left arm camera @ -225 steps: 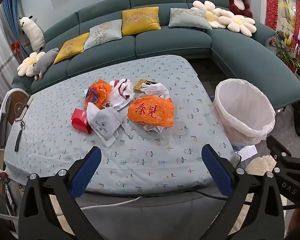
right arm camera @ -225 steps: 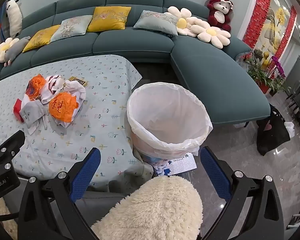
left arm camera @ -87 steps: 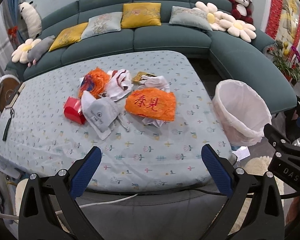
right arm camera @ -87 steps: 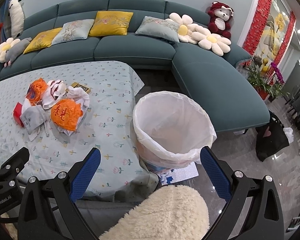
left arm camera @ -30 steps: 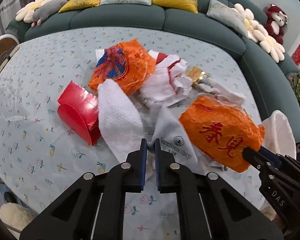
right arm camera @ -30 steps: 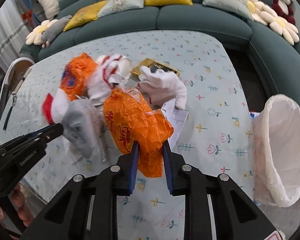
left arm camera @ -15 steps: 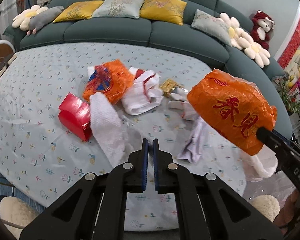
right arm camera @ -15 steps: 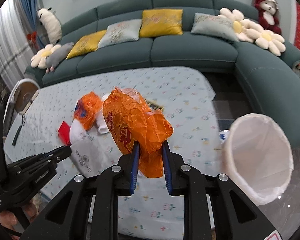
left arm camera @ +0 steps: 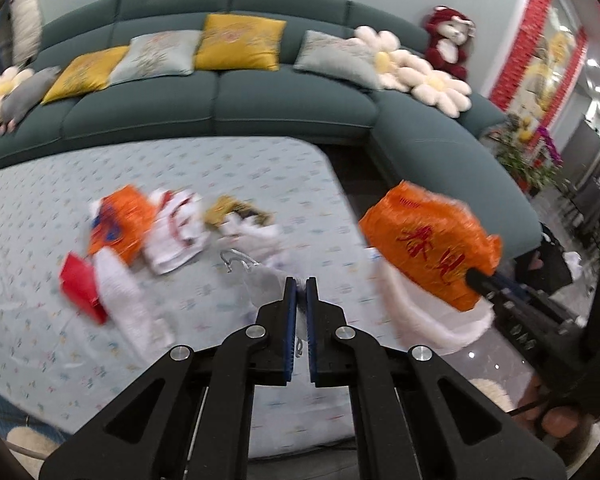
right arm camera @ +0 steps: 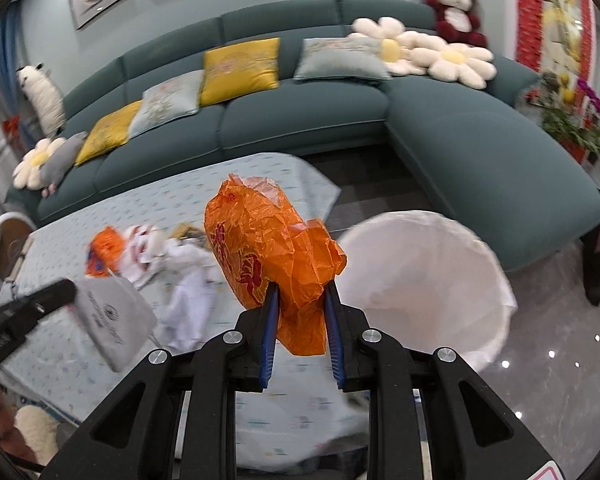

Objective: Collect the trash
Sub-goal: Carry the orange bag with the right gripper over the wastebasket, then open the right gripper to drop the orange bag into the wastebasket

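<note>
My right gripper (right arm camera: 300, 290) is shut on a crumpled orange plastic bag (right arm camera: 268, 248) with red characters, held in the air just left of the white-lined trash bin (right arm camera: 428, 280). The bag also shows in the left wrist view (left arm camera: 432, 244), in front of the bin (left arm camera: 432, 320). My left gripper (left arm camera: 301, 282) is shut on a grey cloth bag (right arm camera: 112, 320) lifted off the table; in the left wrist view only its edge (left arm camera: 264, 284) shows. More trash lies on the table: an orange bag (left arm camera: 122, 220), white wrappers (left arm camera: 176, 232), a red box (left arm camera: 80, 284).
The table (left arm camera: 180, 168) has a floral light-blue cloth. A teal sectional sofa (left arm camera: 292, 104) with cushions curves behind and to the right. A gold packet (left arm camera: 224, 208) and white paper (left arm camera: 124, 292) lie among the trash. Glossy dark floor (right arm camera: 560, 360) lies beside the bin.
Both grippers have lifted and swung right toward the bin, the right one with the orange bag, the left one with the grey cloth bag.
</note>
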### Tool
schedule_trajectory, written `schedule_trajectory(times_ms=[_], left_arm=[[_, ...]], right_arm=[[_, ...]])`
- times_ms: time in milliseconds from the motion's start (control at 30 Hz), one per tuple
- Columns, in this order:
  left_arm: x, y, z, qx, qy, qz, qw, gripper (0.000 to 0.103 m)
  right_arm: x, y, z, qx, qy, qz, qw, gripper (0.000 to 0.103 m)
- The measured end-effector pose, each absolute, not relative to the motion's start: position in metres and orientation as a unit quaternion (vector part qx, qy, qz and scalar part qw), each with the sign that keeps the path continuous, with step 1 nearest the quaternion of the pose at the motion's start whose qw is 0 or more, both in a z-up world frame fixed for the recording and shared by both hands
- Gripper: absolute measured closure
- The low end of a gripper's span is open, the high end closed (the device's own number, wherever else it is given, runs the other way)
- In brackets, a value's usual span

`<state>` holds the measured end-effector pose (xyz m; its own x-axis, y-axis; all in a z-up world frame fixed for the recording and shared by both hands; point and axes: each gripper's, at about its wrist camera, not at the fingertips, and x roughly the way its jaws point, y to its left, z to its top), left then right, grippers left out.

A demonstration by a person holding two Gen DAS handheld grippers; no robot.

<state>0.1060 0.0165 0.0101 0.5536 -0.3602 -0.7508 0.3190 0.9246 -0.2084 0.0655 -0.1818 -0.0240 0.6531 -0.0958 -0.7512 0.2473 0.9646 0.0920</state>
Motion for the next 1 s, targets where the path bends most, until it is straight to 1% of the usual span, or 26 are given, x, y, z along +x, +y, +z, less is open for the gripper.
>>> schedule_trajectory(times_ms=[267, 533, 900, 967, 1000], left_arm=[[0.109, -0.066, 0.026, 0.002, 0.416, -0.261, 0.871, 0.098], [0.109, -0.136, 0.018, 0.028, 0.422, -0.305, 0.853, 0.098], [0.12, -0.188, 0.002, 0.03, 0.435, -0.333, 0.836, 0.098], [0.123, -0.191, 0.001, 0.024, 0.436, -0.336, 0.835, 0.097], [0.124, -0.193, 0.001, 0.025, 0.435, -0.335, 0.835, 0.093]], right_arm=[[0.045, -0.235, -0.034, 0.092, 0.401, -0.152, 0.899, 0.081], [0.034, -0.279, -0.049, 0.119, 0.404, -0.188, 0.887, 0.079], [0.043, -0.308, -0.056, 0.127, 0.401, -0.205, 0.883, 0.078], [0.047, -0.31, -0.058, 0.128, 0.404, -0.205, 0.882, 0.078], [0.048, -0.311, -0.058, 0.127, 0.405, -0.205, 0.882, 0.078]])
